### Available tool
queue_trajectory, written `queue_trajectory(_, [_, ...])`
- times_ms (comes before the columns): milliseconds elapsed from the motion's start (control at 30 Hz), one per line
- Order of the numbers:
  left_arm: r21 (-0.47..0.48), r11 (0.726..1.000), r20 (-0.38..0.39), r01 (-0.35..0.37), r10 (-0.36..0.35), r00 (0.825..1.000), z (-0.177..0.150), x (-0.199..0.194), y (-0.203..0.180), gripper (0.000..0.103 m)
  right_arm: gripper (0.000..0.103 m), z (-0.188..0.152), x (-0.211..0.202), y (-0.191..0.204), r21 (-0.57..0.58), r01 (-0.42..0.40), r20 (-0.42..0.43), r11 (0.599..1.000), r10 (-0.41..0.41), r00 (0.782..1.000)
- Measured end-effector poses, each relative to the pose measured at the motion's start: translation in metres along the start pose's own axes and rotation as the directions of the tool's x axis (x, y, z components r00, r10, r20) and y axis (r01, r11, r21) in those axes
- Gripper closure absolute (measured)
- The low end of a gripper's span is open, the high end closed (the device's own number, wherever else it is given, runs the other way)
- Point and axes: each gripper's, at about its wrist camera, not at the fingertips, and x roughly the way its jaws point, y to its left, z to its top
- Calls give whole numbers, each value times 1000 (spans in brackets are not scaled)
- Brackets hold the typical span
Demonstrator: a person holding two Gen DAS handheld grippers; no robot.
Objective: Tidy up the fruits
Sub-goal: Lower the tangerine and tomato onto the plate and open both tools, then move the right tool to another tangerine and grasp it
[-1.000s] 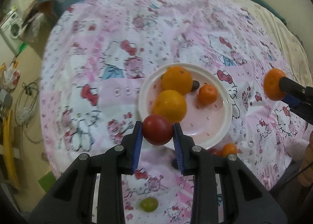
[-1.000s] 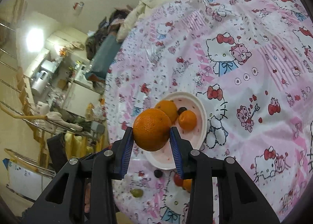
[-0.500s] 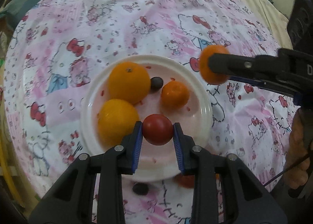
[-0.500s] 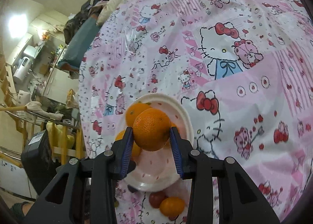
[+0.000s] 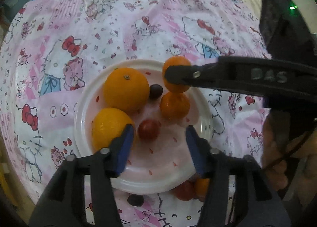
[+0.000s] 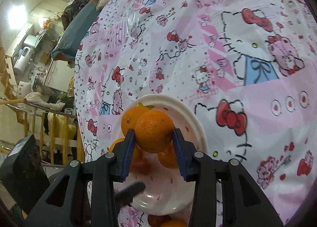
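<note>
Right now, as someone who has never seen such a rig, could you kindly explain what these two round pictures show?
There is no robot here: a person holds a black two-finger clamp with blue pads in each hand, and a wide-angle camera on each clamp looks along its fingers. One picture comes from the left gripper, whose jaws are opening; the small dark red round fruit lies free between them on the white round plate. The other comes from the right gripper, shut on a small orange mandarin above the plate. The plate sits on a pink cartoon-cat cloth and also holds two big oranges, another mandarin and a dark grape.
</note>
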Motion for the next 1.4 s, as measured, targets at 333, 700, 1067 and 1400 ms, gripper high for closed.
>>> queue_trajectory(333, [-42,999,58,-24,27,998,-1,-19,10,40,36,-1,-2,1,-6,9,10,1000,-9,1000])
queue_trajectory(700, [-95,995,85,-43,51,995,-9,-32,27,40,36,0,-32,-5,49,-7,94,999,3,996])
queue_trajectory(1067, [-90,994,122,-65,76,990,-19,-50,31,40,36,-19,-57,9,26,22,127,999,-25,992])
queue_trajectory(1400, [-133,989,145,-69,88,986,-39,-71,45,40,36,-56,-78,23,-6,39,141,999,-38,989])
